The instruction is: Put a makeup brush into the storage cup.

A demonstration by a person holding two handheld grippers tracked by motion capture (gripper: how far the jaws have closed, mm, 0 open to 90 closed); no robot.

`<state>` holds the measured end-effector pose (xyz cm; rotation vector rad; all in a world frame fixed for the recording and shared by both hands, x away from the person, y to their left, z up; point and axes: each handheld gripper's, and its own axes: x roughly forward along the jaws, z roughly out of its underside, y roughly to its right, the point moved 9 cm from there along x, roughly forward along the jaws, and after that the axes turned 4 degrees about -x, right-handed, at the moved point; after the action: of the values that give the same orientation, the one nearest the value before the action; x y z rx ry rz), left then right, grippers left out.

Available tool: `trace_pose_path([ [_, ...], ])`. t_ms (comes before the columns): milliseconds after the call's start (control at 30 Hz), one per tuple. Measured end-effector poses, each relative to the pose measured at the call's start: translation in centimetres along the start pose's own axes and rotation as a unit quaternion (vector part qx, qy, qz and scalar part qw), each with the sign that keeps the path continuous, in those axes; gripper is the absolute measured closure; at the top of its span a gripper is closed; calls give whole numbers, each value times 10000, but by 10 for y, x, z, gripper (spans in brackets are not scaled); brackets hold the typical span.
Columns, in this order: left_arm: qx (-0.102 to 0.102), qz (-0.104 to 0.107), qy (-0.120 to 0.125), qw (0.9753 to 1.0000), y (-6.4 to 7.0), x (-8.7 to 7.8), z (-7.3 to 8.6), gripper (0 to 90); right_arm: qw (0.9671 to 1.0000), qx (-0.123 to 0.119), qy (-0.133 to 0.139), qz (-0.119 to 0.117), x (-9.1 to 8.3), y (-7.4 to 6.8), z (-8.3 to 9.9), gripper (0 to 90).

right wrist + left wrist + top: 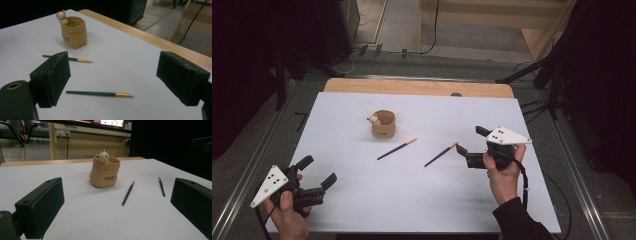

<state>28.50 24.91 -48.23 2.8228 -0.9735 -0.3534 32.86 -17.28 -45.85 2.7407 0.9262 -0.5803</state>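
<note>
A tan sack-shaped cup (384, 124) (104, 173) (73, 32) with a small bear figure on its rim stands upright near the table's middle. Two dark chopsticks with gold tips lie flat to its right: one (397, 149) (128, 193) (77, 59) close to the cup, the other (441, 154) (161, 186) (98, 94) further right. My left gripper (317, 172) is open at the near left corner, empty, well short of the cup. My right gripper (472, 141) is open just right of the second chopstick, which lies between and beyond its jaws, untouched.
A white sheet (422, 210) covers the table, with a strip of bare wood (417, 87) along the far edge. Dark stands and cables sit on the floor beyond the table on both sides.
</note>
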Motion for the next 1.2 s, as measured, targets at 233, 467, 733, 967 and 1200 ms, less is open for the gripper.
trace_pose_path([
  [233,2,-11,-6,10000,0,0,0,0,9999,-25,-113,-102,10,0,-5,127],
  [467,2,-9,-9,10000,-1,0,0,0,9992,-128,-274,-273,22,-2,-9,128],
  [733,-1,-1,-3,10000,-2,0,0,0,9969,-267,-551,-502,36,-4,-10,131],
  [967,-2,-6,-4,10000,-2,0,0,0,9923,-467,-982,-594,49,-3,-8,131],
  [1200,16,-10,-27,10000,-2,0,0,0,9835,-583,-1463,-886,58,-1,0,202],
])
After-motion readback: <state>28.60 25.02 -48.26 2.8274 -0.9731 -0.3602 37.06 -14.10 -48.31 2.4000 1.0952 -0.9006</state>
